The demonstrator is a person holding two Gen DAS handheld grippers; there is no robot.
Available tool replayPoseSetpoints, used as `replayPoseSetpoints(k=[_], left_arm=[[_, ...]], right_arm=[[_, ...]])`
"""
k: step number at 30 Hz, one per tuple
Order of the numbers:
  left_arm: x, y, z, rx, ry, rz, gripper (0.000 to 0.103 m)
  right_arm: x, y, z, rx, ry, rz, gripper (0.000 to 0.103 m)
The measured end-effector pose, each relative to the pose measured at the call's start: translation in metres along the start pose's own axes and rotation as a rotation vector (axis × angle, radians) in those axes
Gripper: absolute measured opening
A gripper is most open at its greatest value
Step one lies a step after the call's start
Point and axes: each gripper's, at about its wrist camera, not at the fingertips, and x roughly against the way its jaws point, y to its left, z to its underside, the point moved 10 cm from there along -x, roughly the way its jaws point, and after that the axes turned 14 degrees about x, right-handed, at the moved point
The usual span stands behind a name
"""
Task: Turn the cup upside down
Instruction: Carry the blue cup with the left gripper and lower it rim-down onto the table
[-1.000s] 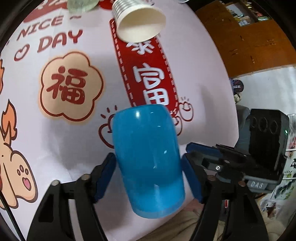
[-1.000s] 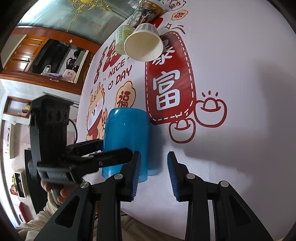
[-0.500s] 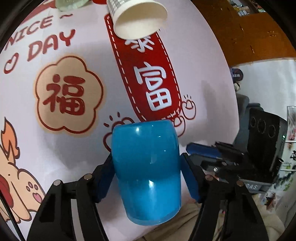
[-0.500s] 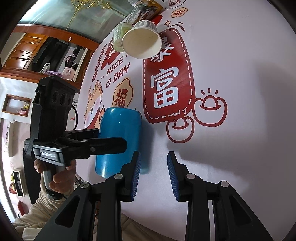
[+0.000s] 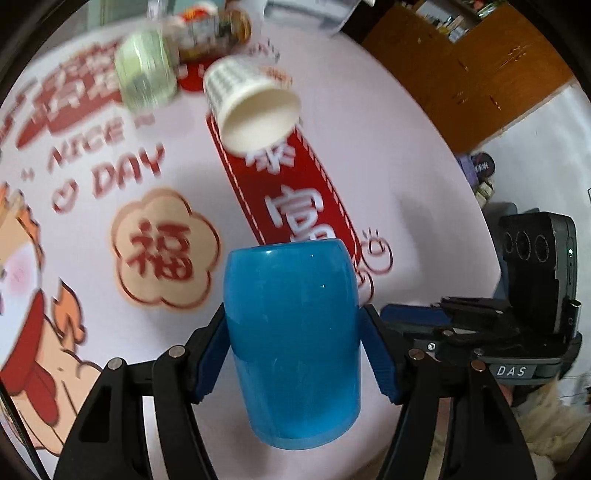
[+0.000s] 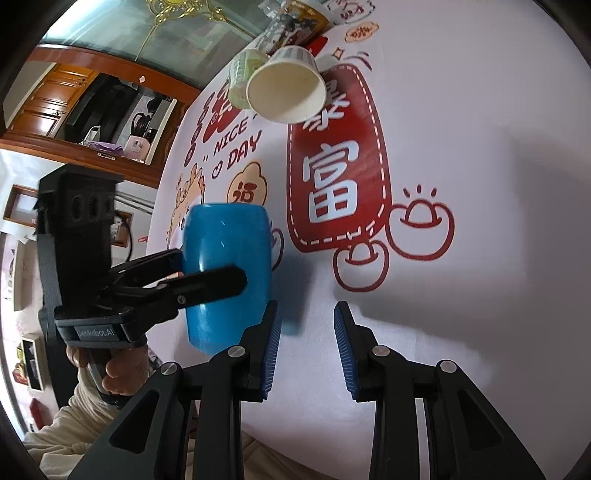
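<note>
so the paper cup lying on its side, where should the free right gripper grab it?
Grip the paper cup across its mid-wall, coming from above: it lies on the tablecloth, mouth facing the cameras, with a green roll close beside it. The right gripper is open.

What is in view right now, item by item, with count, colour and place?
blue cup: 1, blue, between the left gripper's pads, near table edge
paper cup: 1, white with checked wall, on its side, mid-table, mouth toward cameras
green container: 1, pale green, blurred, far side beside paper cup
snack packets: count unclear, far edge
tablecloth: 1, white with red prints, covers table
left gripper: 1, black, blue pads, closed on blue cup
right gripper: 1, black, blue pads, open, empty
</note>
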Motion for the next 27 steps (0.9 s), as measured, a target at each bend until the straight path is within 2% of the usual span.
replayPoseSetpoints(k=[3, 5, 8, 12, 19, 27], left_arm=[[0.017, -0.002, -0.009, -0.035, -0.135, -0.032, 0.066], [0.031, -0.002, -0.016, -0.069, -0.251, -0.082, 0.066], [0.044, 0.003, -0.028, -0.087, -0.37, -0.136, 0.066], [0.044, 0.01, -0.041, -0.07, -0.485, -0.157, 0.066], [0.032, 0.019, -0.052, -0.039, -0.59, -0.16, 0.066], [0.029, 0.012, -0.034, -0.105, -0.612, -0.193, 0.066]], right_arm=[[0.006, 0.003, -0.005, 0.036, -0.032, 0.045, 0.031], [0.011, 0.006, -0.011, 0.065, -0.063, 0.085, 0.031], [0.016, 0.009, -0.016, 0.097, -0.094, 0.12, 0.031], [0.015, 0.014, -0.02, 0.121, -0.105, 0.135, 0.031], [0.012, 0.01, -0.02, 0.116, -0.111, 0.143, 0.031], [0.013, 0.008, -0.016, 0.13, -0.107, 0.157, 0.031]])
